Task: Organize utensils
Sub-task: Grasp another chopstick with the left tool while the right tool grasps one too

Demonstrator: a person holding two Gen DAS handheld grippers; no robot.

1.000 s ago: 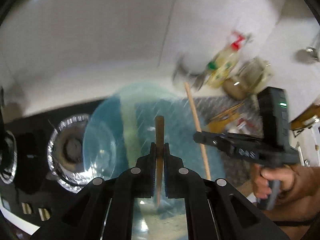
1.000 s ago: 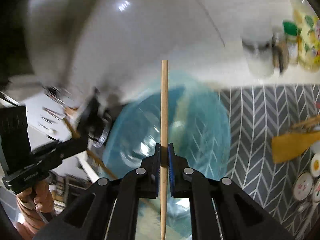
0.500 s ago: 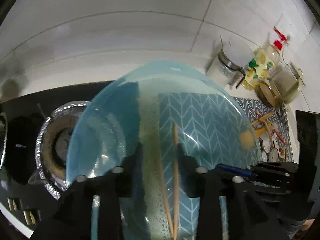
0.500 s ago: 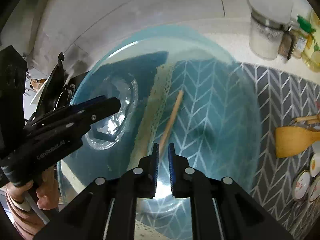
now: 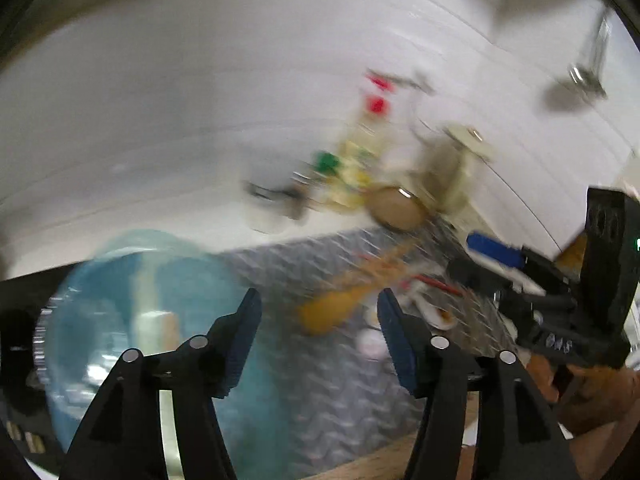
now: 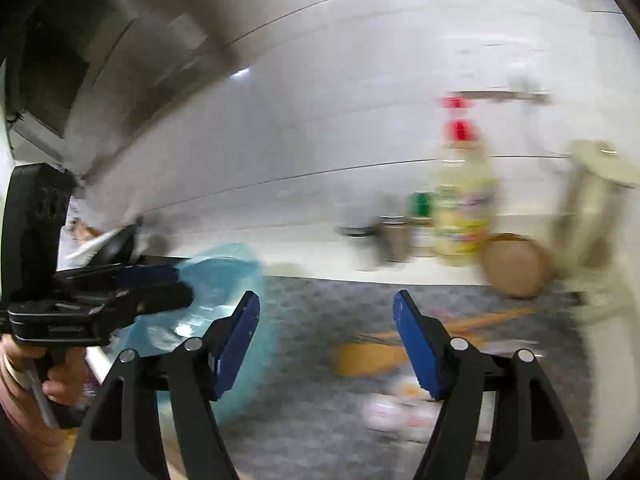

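Grey chevron mat covered counter. Blue bowl sat at mat's left edge, contents blurred. Wooden spatula lay on mat, right of bowl. Left gripper and right gripper: jaws spread, opening, nothing between.

- The blue bowl looks like translucent, glossy plastic or glass; blur makes it hard to tell which.
- The spatula looks like matt wood.
- The mat on the table has a grey, patterned, matt surface.
- The wall tiles are smooth and glossy white.
- The left tongs are matt black plastic with blue pads.
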